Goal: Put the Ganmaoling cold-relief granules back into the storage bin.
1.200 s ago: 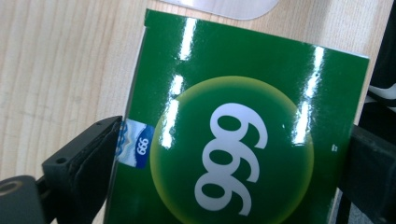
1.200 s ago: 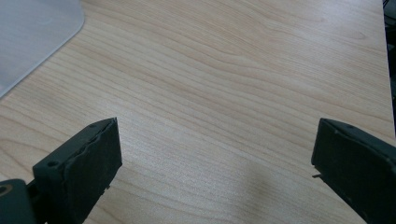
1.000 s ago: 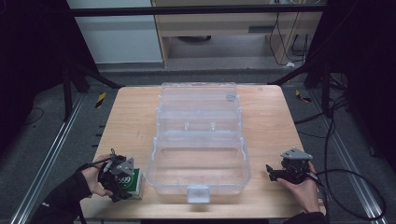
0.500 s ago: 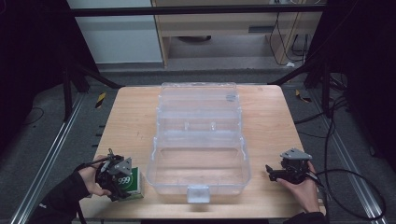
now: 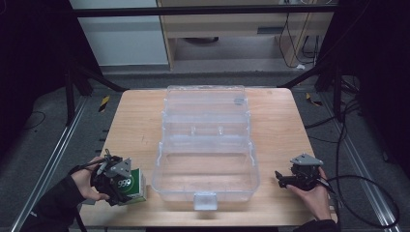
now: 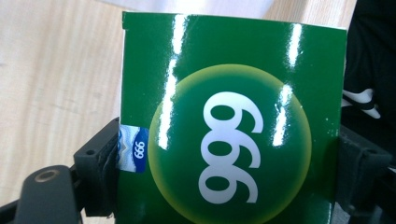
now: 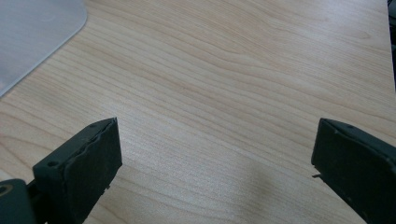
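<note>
Green box (image 6: 231, 121) (claw-clamped (image 6: 224, 186)) above table (image 6: 56, 70)

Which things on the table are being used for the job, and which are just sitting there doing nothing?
Being used:
- green box, gripped by the left tool
- clear plastic case, lid open, beside it

Just sitting there:
- right tool, open over the bare table
- yellow-and-black pieces on the floor

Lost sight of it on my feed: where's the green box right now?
In the high view the green box sits at the table's near left corner, clamped in the left gripper, just left of the clear plastic case.
</note>
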Available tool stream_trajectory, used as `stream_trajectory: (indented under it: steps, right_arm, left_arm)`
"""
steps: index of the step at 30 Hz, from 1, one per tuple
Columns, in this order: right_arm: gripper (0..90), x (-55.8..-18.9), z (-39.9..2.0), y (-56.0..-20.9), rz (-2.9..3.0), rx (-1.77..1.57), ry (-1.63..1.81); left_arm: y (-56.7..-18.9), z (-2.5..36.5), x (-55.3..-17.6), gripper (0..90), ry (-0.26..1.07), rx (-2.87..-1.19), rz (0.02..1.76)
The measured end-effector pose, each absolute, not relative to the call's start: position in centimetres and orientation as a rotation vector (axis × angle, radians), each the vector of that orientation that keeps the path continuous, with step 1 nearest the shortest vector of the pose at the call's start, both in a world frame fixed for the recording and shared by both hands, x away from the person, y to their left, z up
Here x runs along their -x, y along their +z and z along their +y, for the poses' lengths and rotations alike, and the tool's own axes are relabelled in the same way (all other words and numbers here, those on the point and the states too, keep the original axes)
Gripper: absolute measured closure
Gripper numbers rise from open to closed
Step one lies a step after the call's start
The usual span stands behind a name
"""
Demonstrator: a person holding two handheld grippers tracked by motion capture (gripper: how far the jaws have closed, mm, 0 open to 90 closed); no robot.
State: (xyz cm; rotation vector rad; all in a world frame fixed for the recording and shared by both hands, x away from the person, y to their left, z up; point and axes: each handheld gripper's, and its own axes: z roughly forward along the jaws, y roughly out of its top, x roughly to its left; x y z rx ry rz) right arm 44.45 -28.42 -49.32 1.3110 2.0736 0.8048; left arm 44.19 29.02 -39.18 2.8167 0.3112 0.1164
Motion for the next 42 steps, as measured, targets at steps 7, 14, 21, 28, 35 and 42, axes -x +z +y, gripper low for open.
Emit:
stream_trajectory:
  steps: [7, 14, 21, 28, 35, 42]
  right_arm:
    - [2.1, -44.4, -28.4, -49.3, 2.077, -1.311, 0.804]
    - [2.1, -44.4, -28.4, -49.3, 2.076, -1.310, 0.805]
    - [2.1, -44.4, -28.4, -49.3, 2.076, -1.310, 0.805]
    - [2.1, -44.4, -28.4, -49.3, 2.078, -1.310, 0.803]
    - [2.1, -44.4, -28.4, -49.3, 2.078, -1.310, 0.805]
    - [2.1, -44.4, -28.4, -49.3, 2.080, -1.307, 0.805]
  left_arm:
    - [-36.6, 29.1, -44.0, 14.2, 0.158, -2.792, 0.306]
    - [-33.5, 28.5, -43.9, 14.3, 0.202, -2.768, 0.290]
    - [-31.8, 27.8, -44.1, 14.3, 0.219, -2.739, 0.269]
    - [-31.2, 26.6, -44.8, 14.4, 0.228, -2.720, 0.245]
    - [-30.9, 25.3, -45.2, 14.5, 0.233, -2.725, 0.210]
    - [-30.7, 23.8, -45.5, 14.5, 0.226, -2.725, 0.174]
